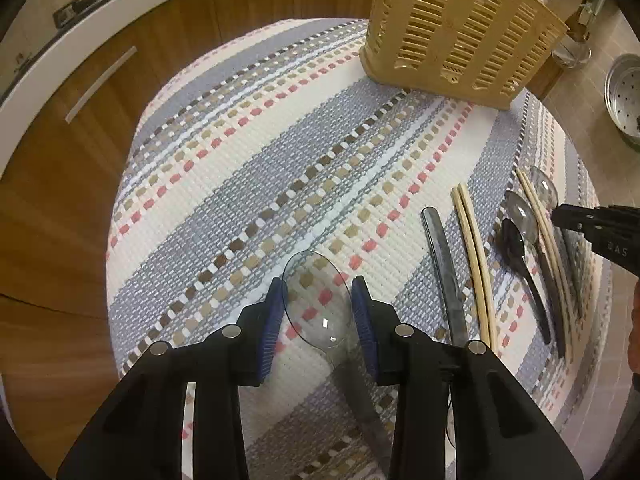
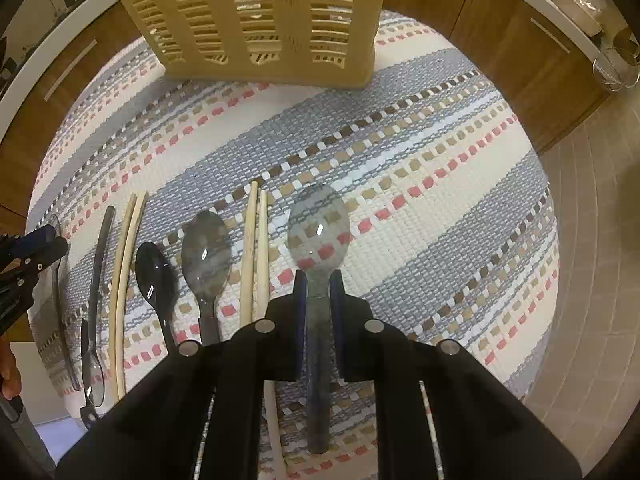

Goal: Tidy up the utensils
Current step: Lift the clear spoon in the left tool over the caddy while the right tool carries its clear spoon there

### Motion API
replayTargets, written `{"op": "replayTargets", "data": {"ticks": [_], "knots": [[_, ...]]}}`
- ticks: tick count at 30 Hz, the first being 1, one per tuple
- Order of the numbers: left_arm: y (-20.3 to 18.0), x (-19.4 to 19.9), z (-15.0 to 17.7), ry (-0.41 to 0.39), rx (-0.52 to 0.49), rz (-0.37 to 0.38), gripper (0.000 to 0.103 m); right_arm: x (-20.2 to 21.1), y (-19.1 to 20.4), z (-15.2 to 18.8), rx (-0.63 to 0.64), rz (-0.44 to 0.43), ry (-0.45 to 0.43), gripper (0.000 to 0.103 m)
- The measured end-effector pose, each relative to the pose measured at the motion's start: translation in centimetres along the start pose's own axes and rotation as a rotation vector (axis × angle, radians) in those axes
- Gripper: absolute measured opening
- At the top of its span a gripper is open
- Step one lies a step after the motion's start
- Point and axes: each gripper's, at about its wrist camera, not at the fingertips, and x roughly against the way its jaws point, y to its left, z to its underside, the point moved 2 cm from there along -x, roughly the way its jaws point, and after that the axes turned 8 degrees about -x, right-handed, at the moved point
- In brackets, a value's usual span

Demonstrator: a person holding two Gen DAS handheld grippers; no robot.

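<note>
Across the round worktop lies a woven mat (image 1: 280, 168) striped in grey, cream and pink, with wooden cabinets (image 1: 60, 200) beyond it. At the far edge of the mat stands a slatted beige utensil basket (image 2: 256, 20), upright and well apart from the cutlery. Along the near side the utensils lie in a row, handles toward the person: two pairs of chopsticks (image 2: 252, 252), a black spoon (image 2: 156, 276), a smoky clear spoon (image 2: 206, 256) and a dark knife (image 1: 442, 264). The right tongs (image 2: 318, 308) are clamped together on the neck of a clear plastic spoon (image 2: 318, 224) at the right end of that row, its bowl pointing far. The left tongs (image 1: 318, 320) stand apart on either side of the bowl of another clear spoon (image 1: 316, 304) at the left end; whether the blue pads (image 1: 270, 332) touch it I cannot tell
</note>
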Motion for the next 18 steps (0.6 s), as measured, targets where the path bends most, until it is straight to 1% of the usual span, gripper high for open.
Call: {"op": "replayTargets", "data": {"ticks": [1,2,3,4,5,7,8,9,11,13,14,15,17,18], "knots": [[-0.1,0.1,0.0,-0.009,0.002,0.000,0.030,0.4,0.0,0.3,0.001,-0.021,-0.026,0.010],[0.0,0.3,0.0,-0.029,0.016,0.021,0.030,0.8,-0.2,0.7,0.003,-0.040,-0.047,0.010],[0.1,0.8,0.0,-0.066,0.032,0.062,0.030,1.4,-0.2,1.0,0.005,-0.057,-0.074,0.010],[0.0,1.5,0.0,-0.102,0.040,0.084,0.030,2.3,-0.3,1.5,0.010,-0.076,-0.115,0.010],[0.0,2.4,-0.1,-0.144,0.042,0.081,0.030,3.4,-0.9,2.1,0.013,-0.098,-0.149,0.010],[-0.2,3.7,-0.3,-0.223,0.046,0.079,0.030,5.0,-0.9,2.9,0.024,-0.136,-0.213,0.010],[-0.3,4.9,-0.4,-0.278,0.050,0.095,0.030,6.2,-0.9,3.4,0.033,-0.148,-0.266,0.010],[-0.4,5.6,-0.5,-0.312,0.051,0.100,0.030,7.3,-0.8,3.8,0.041,-0.153,-0.314,0.010],[-1.2,7.4,-0.9,-0.406,0.045,0.093,0.029,9.2,-0.8,4.5,0.041,-0.173,-0.398,0.010],[-2.0,8.9,-1.2,-0.473,0.039,0.082,0.030,10.6,-1.1,4.6,0.034,-0.199,-0.456,0.010],[-2.3,9.6,-1.5,-0.508,0.034,0.080,0.030,11.9,-1.0,4.7,0.030,-0.213,-0.500,0.010],[-2.7,10.9,-2.0,-0.566,0.025,0.072,0.030,12.8,-0.6,4.2,0.031,-0.220,-0.533,0.010],[-3.1,12.6,-3.2,-0.639,0.015,0.061,0.030,15.2,-0.2,3.4,0.031,-0.234,-0.609,0.010],[-3.2,13.9,-4.1,-0.692,0.010,0.053,0.030,16.3,-0.2,2.9,0.023,-0.231,-0.644,0.010]]}}
